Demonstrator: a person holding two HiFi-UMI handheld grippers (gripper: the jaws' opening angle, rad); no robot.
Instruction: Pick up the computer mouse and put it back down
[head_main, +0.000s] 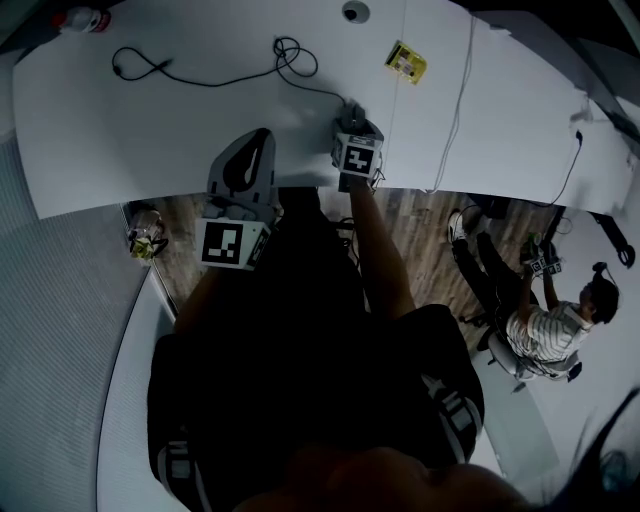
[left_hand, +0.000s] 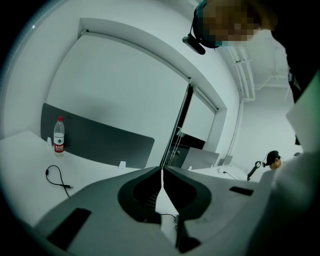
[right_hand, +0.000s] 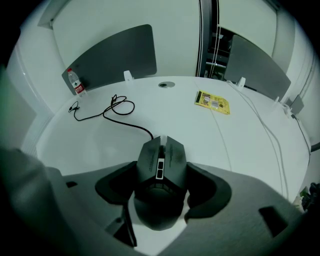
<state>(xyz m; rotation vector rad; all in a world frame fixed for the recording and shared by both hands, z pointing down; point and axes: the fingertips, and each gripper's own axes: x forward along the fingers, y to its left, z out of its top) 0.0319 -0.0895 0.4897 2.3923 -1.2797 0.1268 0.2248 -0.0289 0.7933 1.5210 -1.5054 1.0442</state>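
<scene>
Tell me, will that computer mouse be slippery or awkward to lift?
The computer mouse looks like a rigid shell, so it should keep its shape between the right gripper's jaws. Its smooth, tapering sides might let it slip. Its thin cable lies in loose loops on the desk, so it would probably trail limply and tug little.

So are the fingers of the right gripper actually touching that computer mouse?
Touching. The right gripper view shows the right gripper with its fingers closed against both sides of the computer mouse, with no gap on either side.
</scene>
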